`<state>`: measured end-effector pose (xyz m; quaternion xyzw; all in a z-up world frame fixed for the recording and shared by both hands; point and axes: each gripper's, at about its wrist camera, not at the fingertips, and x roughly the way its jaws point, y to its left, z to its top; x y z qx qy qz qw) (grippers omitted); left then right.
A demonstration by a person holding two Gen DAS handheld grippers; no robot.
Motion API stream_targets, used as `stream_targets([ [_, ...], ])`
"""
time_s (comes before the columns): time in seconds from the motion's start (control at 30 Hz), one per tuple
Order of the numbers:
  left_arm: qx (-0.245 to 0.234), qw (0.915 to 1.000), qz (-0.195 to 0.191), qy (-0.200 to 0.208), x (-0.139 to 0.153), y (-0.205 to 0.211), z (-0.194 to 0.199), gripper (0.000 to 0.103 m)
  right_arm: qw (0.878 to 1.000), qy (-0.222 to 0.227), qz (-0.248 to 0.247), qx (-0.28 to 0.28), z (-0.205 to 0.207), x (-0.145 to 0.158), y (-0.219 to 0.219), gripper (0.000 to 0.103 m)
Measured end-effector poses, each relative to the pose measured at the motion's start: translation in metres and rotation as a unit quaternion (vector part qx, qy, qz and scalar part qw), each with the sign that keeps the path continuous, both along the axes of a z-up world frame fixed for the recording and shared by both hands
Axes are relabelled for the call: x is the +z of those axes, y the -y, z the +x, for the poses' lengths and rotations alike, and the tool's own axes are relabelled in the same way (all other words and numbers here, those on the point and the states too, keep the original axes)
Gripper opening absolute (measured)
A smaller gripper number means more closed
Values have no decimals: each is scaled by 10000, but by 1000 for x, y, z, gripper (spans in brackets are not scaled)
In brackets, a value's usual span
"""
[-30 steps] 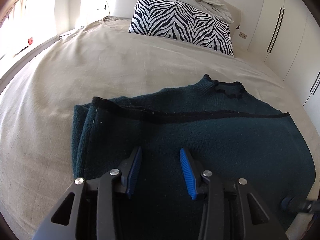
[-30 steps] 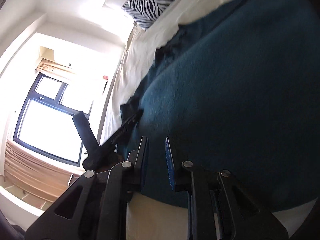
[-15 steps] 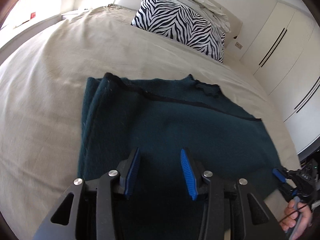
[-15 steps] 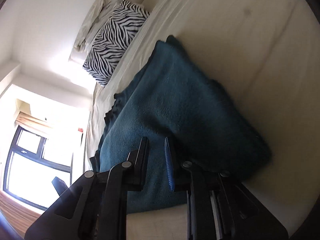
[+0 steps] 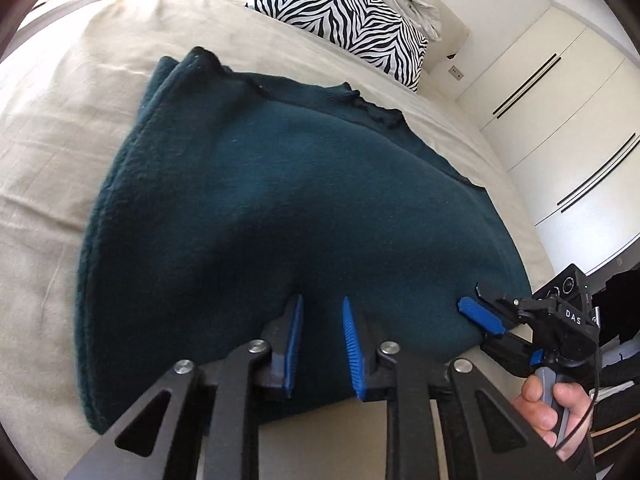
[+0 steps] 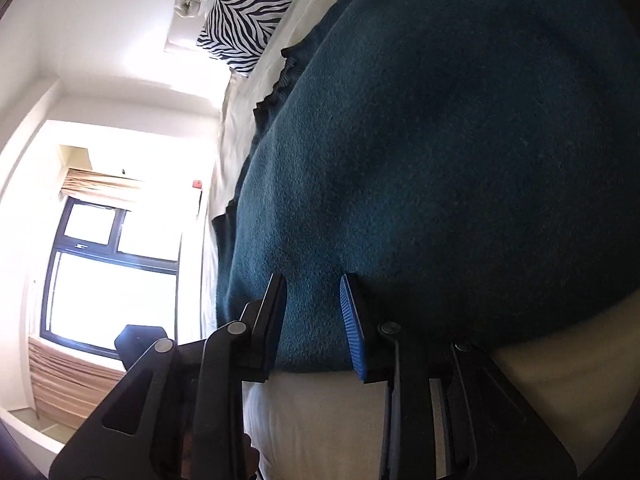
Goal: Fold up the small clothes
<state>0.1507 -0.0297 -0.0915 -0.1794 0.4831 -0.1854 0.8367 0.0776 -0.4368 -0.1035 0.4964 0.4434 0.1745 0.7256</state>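
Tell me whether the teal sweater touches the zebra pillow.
Apart. The left wrist view shows a strip of bare beige bedsheet between the sweater's far edge and the pillow.

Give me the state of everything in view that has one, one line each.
Dark teal sweater: folded over, lying flat on the bed, near edge between both grippers' pads.
Left gripper: jaws closing, sweater edge between them, not yet pinched.
Right gripper: jaws opening, sweater edge between them, pads apart.
Zebra-print pillow: propped at the head of the bed.
Wardrobe doors: closed.
Window: appears closed, blind raised.
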Motion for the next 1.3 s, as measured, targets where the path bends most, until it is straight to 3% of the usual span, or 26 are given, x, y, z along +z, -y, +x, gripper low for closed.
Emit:
stream_targets([
  [0.23, 295, 9984, -462, -98, -4, -44, -4, 17, 9962, 68, 273, -830, -18, -8, 83, 23],
  [0.43, 500, 9970, -591, -87, 0, -71, -13, 17, 9853, 50, -415, -1656, -48, 14, 139, 26],
  [0.53, 839, 9962, -221, 120, 18, -85, -26, 31, 9819, 137, -861, -1678, -62, 36, 146, 30],
  [0.57, 923, 9953, -86, 271, 27, -88, -31, 43, 9816, 190, -957, -1641, -63, 43, 144, 38],
  [0.6, 1029, 9939, 96, 395, 34, -89, -33, 63, 9806, 273, -1062, -1625, -63, 50, 140, 46],
  [0.63, 1104, 9921, 298, 507, 39, -89, -34, 71, 9792, 370, -1180, -1611, -68, 61, 133, 54],
  [0.67, 1123, 9906, 488, 607, 44, -88, -32, 76, 9790, 479, -1253, -1536, -67, 70, 126, 56],
  [0.73, 1027, 9905, 699, 596, 45, -83, -23, 76, 9819, 578, -1267, -1281, -68, 88, 112, 56],
  [0.83, 833, 9939, 609, 395, 37, -82, -6, 76, 9858, 878, -1238, -715, -53, 108, 71, 56],
  [1.03, 681, 9971, 344, 4, 16, -71, 21, 74, 9905, 941, -994, 138, -6, 112, 5, 56],
  [1.13, 634, 9955, 703, -68, 15, -62, 28, 71, 9895, 996, -973, 382, 13, 115, -16, 56],
  [1.3, 602, 9945, 851, -66, 15, -57, 32, 71, 9868, 1019, -1007, 752, 52, 117, -50, 56],
])
